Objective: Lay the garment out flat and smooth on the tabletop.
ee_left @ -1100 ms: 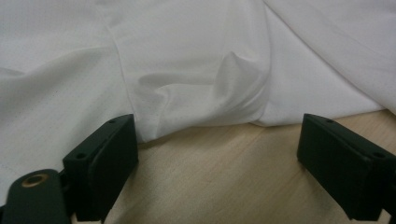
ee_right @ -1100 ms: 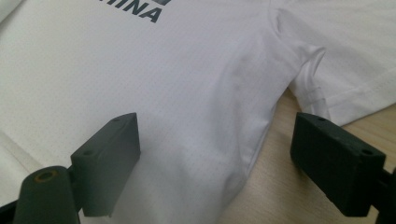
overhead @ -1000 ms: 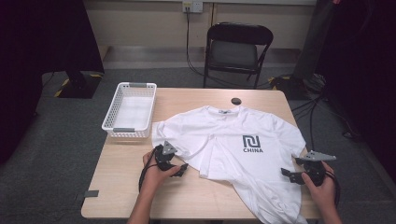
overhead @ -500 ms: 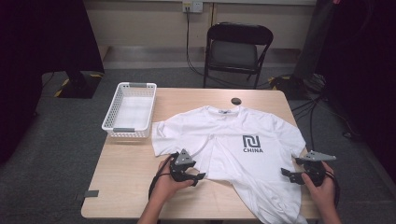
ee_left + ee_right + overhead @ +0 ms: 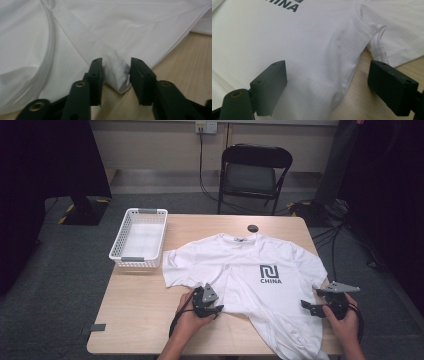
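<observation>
White T-shirt [image 5: 250,275] flat on table [image 5: 135,305], nothing folded yet. Left gripper [image 5: 116,71] just been closing around near-left hem corner, pads not pressing yet. Right gripper [image 5: 327,85] spread wide over right side seam.

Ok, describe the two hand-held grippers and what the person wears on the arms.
Both the left gripper and the right gripper are black, with blocky, flat-faced jaws. Brass-coloured rivets sit at the jaw joints in the gripper views. Each carries a grey three-cornered plate on top and trails a black cable. The forearms are bare, with no sleeves in sight.
</observation>
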`<state>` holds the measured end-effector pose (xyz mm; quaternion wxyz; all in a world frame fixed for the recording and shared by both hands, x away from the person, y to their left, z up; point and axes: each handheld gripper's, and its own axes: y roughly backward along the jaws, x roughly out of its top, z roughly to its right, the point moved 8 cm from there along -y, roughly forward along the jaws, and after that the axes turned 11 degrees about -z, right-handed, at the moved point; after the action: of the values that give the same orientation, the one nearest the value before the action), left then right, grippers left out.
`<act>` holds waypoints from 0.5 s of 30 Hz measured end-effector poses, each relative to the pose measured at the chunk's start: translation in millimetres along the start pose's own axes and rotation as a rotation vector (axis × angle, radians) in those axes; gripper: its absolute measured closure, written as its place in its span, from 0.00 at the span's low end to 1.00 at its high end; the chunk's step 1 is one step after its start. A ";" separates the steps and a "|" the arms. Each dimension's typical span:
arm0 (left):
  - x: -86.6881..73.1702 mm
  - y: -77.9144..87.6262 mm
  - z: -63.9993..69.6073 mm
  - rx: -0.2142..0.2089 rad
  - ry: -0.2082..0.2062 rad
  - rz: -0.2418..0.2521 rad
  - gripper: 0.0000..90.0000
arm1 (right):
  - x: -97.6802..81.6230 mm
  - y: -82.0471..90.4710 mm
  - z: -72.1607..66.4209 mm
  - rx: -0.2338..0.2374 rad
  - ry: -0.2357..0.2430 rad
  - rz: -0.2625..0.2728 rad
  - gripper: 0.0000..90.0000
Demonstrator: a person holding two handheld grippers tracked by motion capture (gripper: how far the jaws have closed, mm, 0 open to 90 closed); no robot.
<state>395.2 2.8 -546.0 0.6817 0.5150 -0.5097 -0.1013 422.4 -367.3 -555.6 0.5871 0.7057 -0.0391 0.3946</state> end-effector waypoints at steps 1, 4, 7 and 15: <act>0.4 0.2 0.5 -0.012 0.002 0.004 0.78 | 0.0 0.0 0.0 0.000 0.000 0.000 0.16; 0.0 4.3 -1.5 -0.020 0.016 0.003 0.93 | 0.0 0.0 0.0 0.000 0.000 0.000 0.16; -3.0 10.9 -1.8 -0.045 0.034 0.001 0.95 | 0.0 0.0 0.0 0.000 0.000 0.000 0.16; -21.2 26.3 -2.1 -0.096 0.064 -0.016 0.96 | 0.0 0.0 0.0 0.000 0.000 0.000 0.16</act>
<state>377.0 29.9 -537.2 0.7207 0.4890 -0.4778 -0.1144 422.4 -367.3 -555.6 0.5871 0.7058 -0.0392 0.3945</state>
